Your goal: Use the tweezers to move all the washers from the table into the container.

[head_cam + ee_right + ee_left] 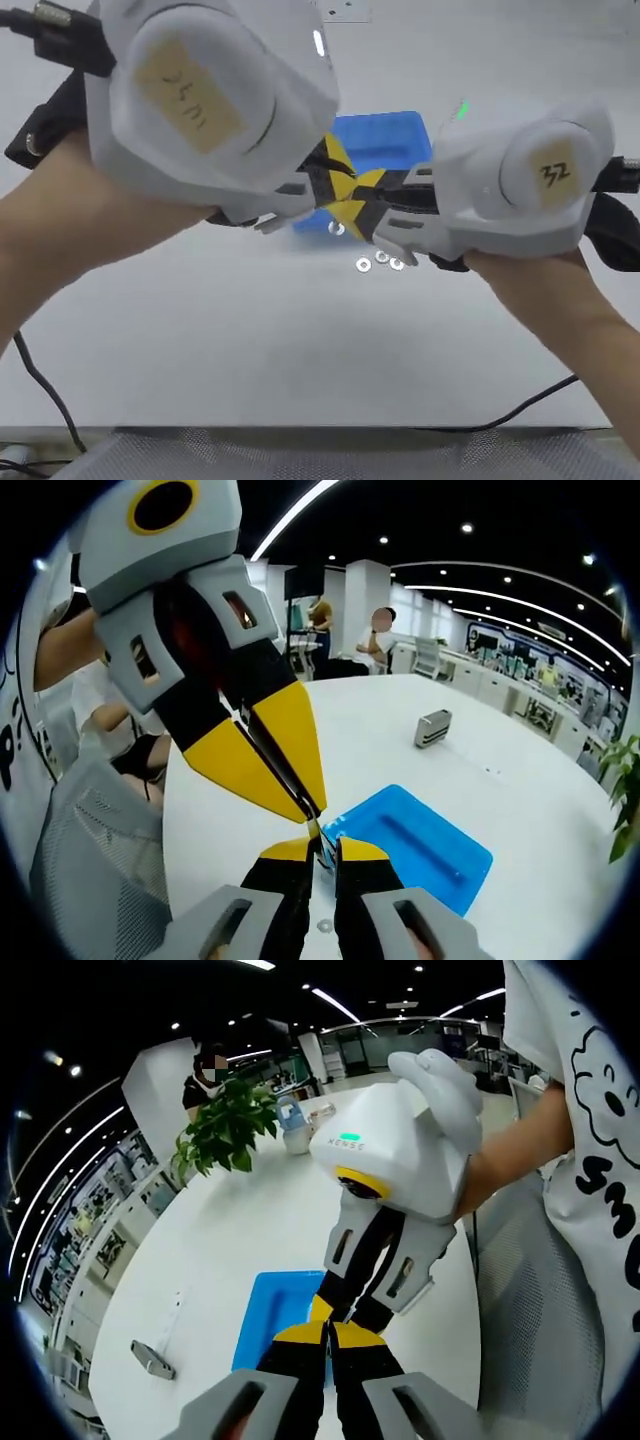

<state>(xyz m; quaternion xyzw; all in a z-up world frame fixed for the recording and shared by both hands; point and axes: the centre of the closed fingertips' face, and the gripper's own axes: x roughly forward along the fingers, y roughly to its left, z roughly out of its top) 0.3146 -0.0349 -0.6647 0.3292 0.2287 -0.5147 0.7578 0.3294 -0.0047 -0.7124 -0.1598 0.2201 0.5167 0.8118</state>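
Presently, the left claw is seen closed on thin tweezers. The right claw is narrowly parted about their tip, grip unconfirmed. Washers lie mid-frame on the worktop, just below the blue container. They are judged light, rigid and slippery, and best pinched across the rim.

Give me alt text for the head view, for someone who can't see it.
The left gripper and the right gripper, both white and handheld, meet with their yellow-and-black claw tips together above a white table, in front of a blue container. A few small washers lie on the table just below the claws.
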